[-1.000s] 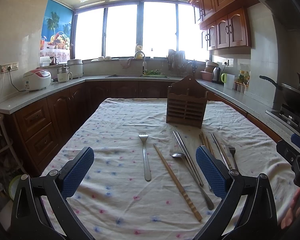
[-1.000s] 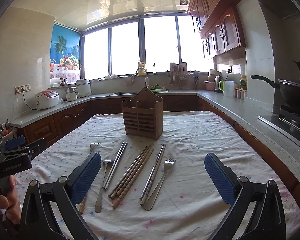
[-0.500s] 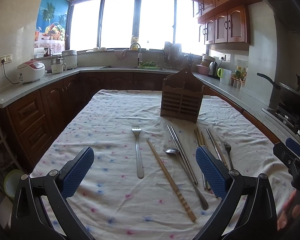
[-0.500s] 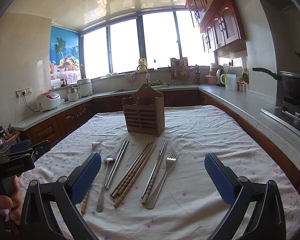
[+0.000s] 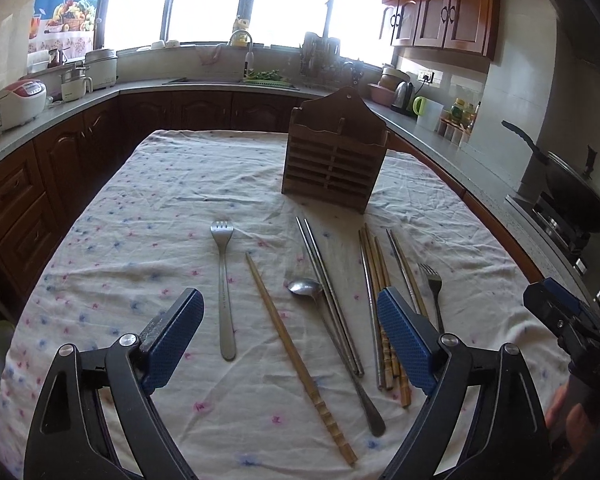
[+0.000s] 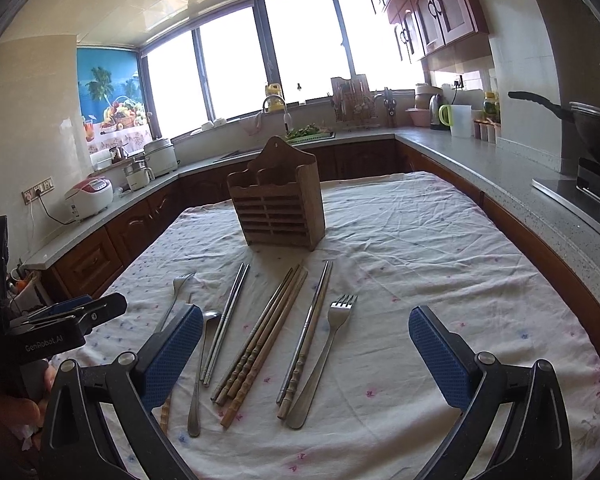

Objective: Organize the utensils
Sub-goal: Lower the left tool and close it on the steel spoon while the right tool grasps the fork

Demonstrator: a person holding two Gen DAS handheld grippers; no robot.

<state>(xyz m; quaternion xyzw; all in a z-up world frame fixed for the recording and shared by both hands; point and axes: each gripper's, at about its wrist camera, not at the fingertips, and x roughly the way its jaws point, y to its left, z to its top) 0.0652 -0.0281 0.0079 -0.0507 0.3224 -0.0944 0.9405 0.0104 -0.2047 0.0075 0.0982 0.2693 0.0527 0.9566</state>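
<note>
- So nothing has gone into the wooden utensil holder (image 5: 334, 152) yet, it stands upright at the far end of the tablecloth (image 5: 140, 208) and every utensil lies flat in front of it.
- Left gripper (image 5: 290, 340) is spread wide with nothing between its blue pads (image 5: 404, 340); right gripper (image 6: 306, 354) is the same, wide apart and empty.
- Lineup in the left view, going left to right: a fork (image 5: 224, 280) lying alone, a single bamboo chopstick (image 5: 296, 356), a spoon (image 5: 332, 344) touching a pair of metal chopsticks (image 5: 328, 292), a bundle of wooden chopsticks (image 5: 380, 300), another chopstick pair (image 6: 306, 336) and a second fork (image 6: 326, 352).
- What matters: everything lies lengthwise, handles toward the grippers and tips toward the holder, so the long axes run along the fingers, not across them.
- My guess is the left gripper goes for the lone fork or the single chopstick, since both sit between its fingers and well apart from the rest. The second fork falls nearer the right gripper.
- Thin flat metal on wrinkled cloth probably slips, so pinching across the handle seems the safer bet.
</note>
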